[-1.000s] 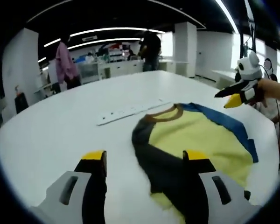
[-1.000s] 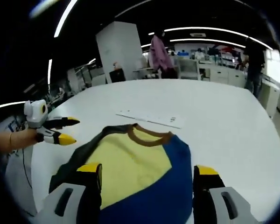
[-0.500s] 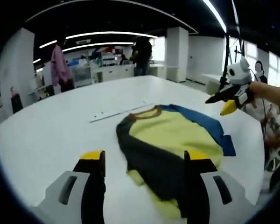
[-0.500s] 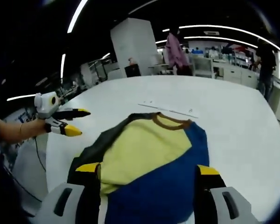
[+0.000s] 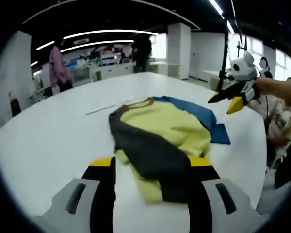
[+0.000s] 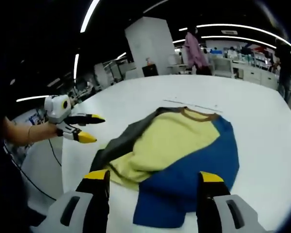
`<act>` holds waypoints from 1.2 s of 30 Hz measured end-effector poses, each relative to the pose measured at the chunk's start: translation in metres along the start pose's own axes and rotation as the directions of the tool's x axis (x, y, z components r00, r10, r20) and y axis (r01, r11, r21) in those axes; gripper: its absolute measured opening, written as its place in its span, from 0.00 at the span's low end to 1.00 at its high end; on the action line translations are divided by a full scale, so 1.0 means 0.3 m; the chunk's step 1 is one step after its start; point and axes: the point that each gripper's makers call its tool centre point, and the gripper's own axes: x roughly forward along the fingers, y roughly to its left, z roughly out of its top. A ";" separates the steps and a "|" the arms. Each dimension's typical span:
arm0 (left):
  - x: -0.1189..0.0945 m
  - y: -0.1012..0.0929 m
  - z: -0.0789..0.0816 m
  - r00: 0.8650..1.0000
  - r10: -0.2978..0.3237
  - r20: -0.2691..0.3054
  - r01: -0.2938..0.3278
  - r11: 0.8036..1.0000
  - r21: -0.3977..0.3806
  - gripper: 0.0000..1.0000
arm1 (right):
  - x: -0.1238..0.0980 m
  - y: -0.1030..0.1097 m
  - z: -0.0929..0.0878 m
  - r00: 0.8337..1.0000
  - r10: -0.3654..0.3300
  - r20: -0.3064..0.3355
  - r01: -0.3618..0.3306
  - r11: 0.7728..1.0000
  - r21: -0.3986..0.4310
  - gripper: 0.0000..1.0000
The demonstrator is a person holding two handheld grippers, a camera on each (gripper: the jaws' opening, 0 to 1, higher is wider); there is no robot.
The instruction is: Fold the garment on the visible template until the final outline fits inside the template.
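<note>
Left gripper (image 5: pixel 150 167) jaws wide, empty, above shirt (image 5: pixel 160 133) hem. Right gripper (image 6: pixel 153 179) jaws wide, empty, near blue sleeve. Shirt flat on table (image 5: pixel 48 141), sleeves folded inward. Risk: pinching single layer drags folds open.

The left hand-held gripper (image 5: pixel 150 167) hangs spread above the garment (image 5: pixel 162 138) on the white table (image 5: pixel 48 141).
</note>
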 end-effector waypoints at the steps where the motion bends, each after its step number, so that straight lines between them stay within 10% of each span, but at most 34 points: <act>1: -0.004 -0.009 -0.018 1.000 -0.003 -0.012 0.003 1.000 -0.001 0.51 | -0.002 0.007 -0.007 1.000 0.004 -0.001 -0.004 1.000 -0.002 0.70; 23: 0.008 -0.085 -0.199 0.991 -0.037 -0.128 0.033 0.999 -0.026 0.21 | 0.013 0.037 -0.253 0.985 -0.119 -0.128 0.097 0.981 -0.166 0.37; 36: 0.004 -0.092 -0.209 0.990 -0.030 -0.137 0.029 1.000 -0.006 0.12 | 0.028 0.019 -0.300 0.974 -0.166 -0.155 0.129 0.966 -0.224 0.24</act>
